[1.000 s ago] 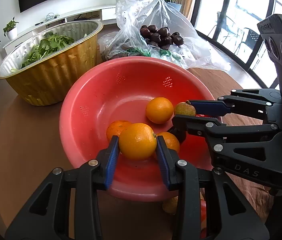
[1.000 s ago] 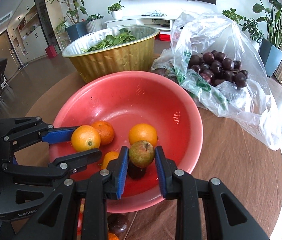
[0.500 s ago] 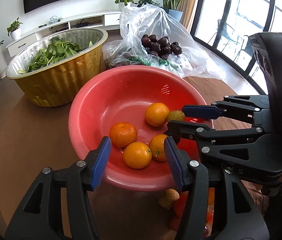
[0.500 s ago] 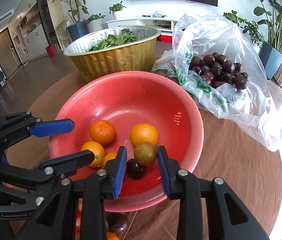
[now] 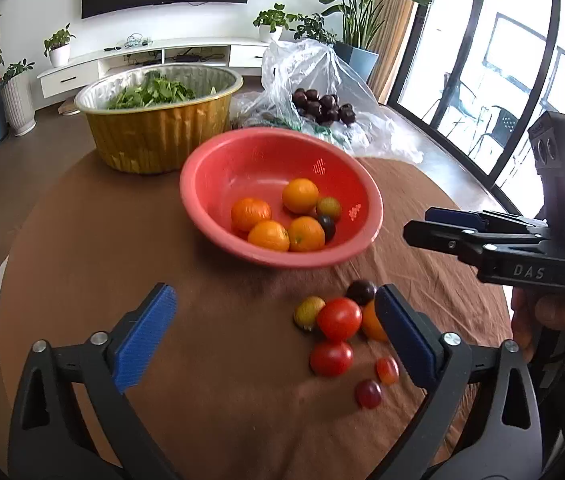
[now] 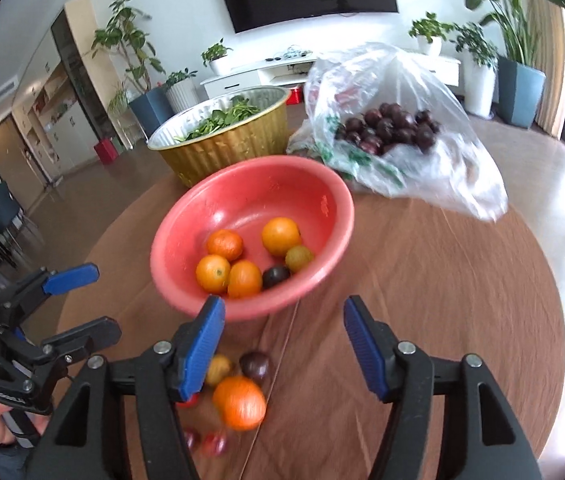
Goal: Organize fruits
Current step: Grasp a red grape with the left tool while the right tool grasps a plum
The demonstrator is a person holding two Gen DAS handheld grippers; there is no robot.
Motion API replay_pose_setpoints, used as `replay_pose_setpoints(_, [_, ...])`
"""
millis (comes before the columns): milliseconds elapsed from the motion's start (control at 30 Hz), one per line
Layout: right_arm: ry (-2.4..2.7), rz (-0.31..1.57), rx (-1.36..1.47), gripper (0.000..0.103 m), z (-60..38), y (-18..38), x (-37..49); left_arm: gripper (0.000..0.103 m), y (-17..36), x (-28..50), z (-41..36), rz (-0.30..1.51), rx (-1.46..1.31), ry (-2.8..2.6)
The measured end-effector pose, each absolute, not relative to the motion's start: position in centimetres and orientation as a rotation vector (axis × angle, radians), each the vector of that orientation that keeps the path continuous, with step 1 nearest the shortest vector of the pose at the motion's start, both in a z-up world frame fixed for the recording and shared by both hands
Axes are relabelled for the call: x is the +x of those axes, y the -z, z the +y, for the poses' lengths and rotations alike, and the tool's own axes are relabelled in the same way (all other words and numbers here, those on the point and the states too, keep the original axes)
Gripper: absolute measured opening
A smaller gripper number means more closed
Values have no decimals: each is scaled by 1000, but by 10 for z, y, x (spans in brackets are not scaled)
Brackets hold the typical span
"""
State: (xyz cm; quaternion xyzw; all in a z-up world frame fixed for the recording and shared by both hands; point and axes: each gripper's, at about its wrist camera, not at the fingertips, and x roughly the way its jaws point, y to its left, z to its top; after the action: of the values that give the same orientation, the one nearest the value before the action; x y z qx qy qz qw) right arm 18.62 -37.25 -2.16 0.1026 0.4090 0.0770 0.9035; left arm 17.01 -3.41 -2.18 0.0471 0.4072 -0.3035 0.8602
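Note:
A red bowl (image 5: 218,168) (image 6: 242,184) on the brown table holds several oranges (image 5: 300,195) (image 6: 280,236), a greenish fruit (image 5: 328,208) and a dark fruit (image 5: 326,227). In front of it lie loose fruits: red tomatoes (image 5: 338,318), a yellow-green fruit (image 5: 308,311), a dark plum (image 5: 360,291) and an orange (image 6: 239,402). My left gripper (image 5: 278,336) is open and empty, above the table beside the loose pile. My right gripper (image 6: 282,344) is open and empty, above the bowl's near rim; it also shows in the left wrist view (image 5: 438,228).
A gold foil tub (image 5: 162,136) (image 6: 222,148) of green leaves stands behind the bowl on the left. A clear plastic bag (image 5: 322,92) (image 6: 394,128) of dark plums lies behind on the right. The round table's edge (image 6: 554,320) curves at the right.
Both grippers let go of their fruit into the bowl, opened wide and pulled back and up. The loose fruit pile in front of the bowl has come into view.

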Motion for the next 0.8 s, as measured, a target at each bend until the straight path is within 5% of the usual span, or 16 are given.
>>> replay_pose_setpoints(633, [-164,855,333,58,-375,47,105,101,85,91,-76,1007,286,656])
replay_pose_setpoints(800, [-164,861,338,55,-376,50,103,79,88,93,-82,1026,287,671])
